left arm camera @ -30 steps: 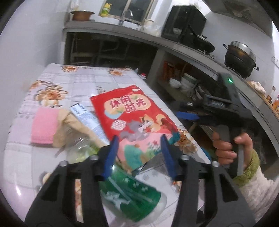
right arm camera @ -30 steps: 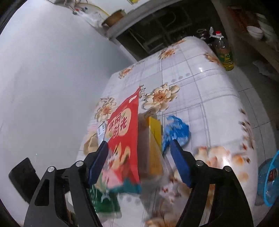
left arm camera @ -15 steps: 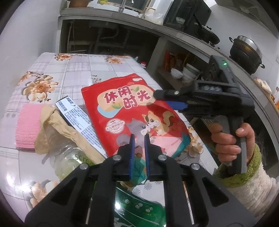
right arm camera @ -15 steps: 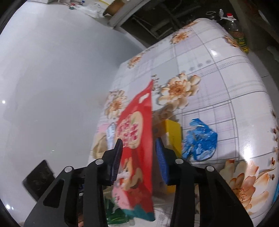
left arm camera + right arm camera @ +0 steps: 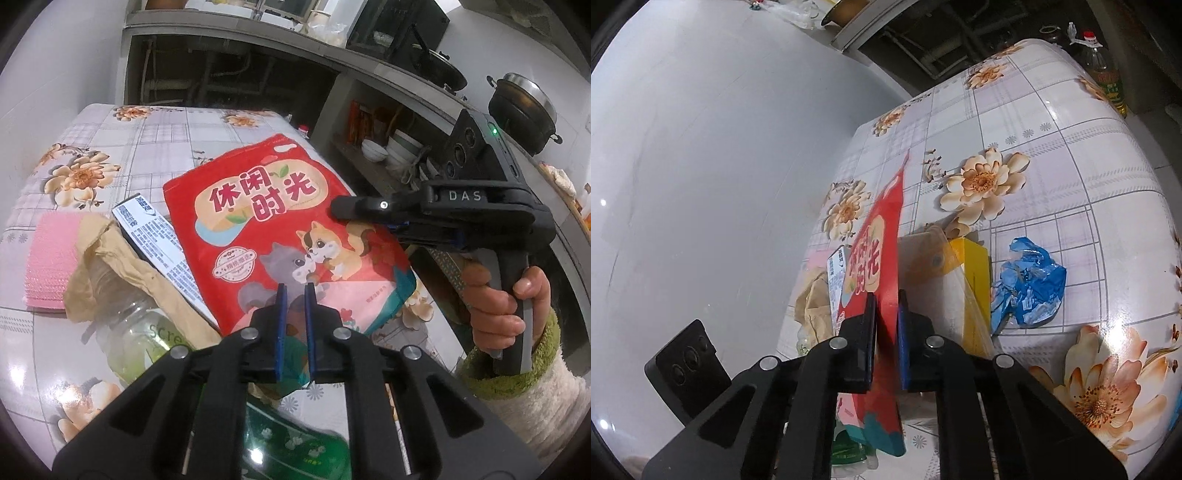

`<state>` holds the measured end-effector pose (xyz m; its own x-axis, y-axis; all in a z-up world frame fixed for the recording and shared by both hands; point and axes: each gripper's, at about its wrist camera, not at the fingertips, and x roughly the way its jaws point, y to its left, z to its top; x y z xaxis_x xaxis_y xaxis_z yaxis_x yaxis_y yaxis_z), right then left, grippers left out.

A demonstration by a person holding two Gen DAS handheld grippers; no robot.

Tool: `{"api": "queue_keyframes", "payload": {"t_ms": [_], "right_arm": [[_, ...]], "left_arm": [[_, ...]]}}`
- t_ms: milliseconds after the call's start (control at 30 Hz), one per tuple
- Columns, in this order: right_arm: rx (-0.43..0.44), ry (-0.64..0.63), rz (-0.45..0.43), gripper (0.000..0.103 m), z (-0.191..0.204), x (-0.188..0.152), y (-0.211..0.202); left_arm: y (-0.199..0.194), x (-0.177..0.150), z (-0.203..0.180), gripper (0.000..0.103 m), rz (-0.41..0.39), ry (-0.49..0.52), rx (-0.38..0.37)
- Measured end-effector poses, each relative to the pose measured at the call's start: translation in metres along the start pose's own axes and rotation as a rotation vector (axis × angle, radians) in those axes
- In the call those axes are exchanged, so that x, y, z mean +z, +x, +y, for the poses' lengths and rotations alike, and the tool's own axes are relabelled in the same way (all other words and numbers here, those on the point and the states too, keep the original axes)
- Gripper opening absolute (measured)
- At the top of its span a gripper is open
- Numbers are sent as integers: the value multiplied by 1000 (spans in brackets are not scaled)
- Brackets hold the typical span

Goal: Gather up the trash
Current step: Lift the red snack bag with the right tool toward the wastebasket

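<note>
I see the left gripper (image 5: 293,295) clamped on the glossy red snack bag (image 5: 266,218) | right gripper (image 5: 886,306) closing, pinching its side edge | floral vinyl tablecloth (image 5: 1052,155) beneath

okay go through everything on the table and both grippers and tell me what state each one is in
left gripper: shut on the red snack bag's bottom edge
right gripper: closing on the bag's side edge
red snack bag: lifted on edge, pinched by both grippers
clear plastic bottle: lying down, partly under crumpled brown paper
blue wrapper: crumpled
yellow box: standing
</note>
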<state>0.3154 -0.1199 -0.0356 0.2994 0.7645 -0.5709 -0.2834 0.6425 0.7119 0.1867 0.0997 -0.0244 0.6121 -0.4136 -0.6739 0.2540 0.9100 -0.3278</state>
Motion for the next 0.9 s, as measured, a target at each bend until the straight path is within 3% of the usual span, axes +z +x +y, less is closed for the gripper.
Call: {"api": "queue_keyframes", "payload": {"t_ms": [67, 267, 467, 667, 900], "right_arm": [[12, 0, -19, 4, 2, -1, -7], [89, 43, -112, 3, -2, 0, -38], [102, 77, -205, 3, -17, -11, -81], [84, 142, -286, 3, -50, -50, -133], [30, 297, -393, 3, -104, -126, -179]], "left_arm": [[-5, 2, -1, 8, -22, 3, -8], [-32, 11, -5, 8, -110, 11, -27], [-36, 20, -8, 8, -110, 27, -15], [-27, 20, -14, 8, -70, 45, 1], [-16, 21, -23, 8, -28, 62, 4]]}}
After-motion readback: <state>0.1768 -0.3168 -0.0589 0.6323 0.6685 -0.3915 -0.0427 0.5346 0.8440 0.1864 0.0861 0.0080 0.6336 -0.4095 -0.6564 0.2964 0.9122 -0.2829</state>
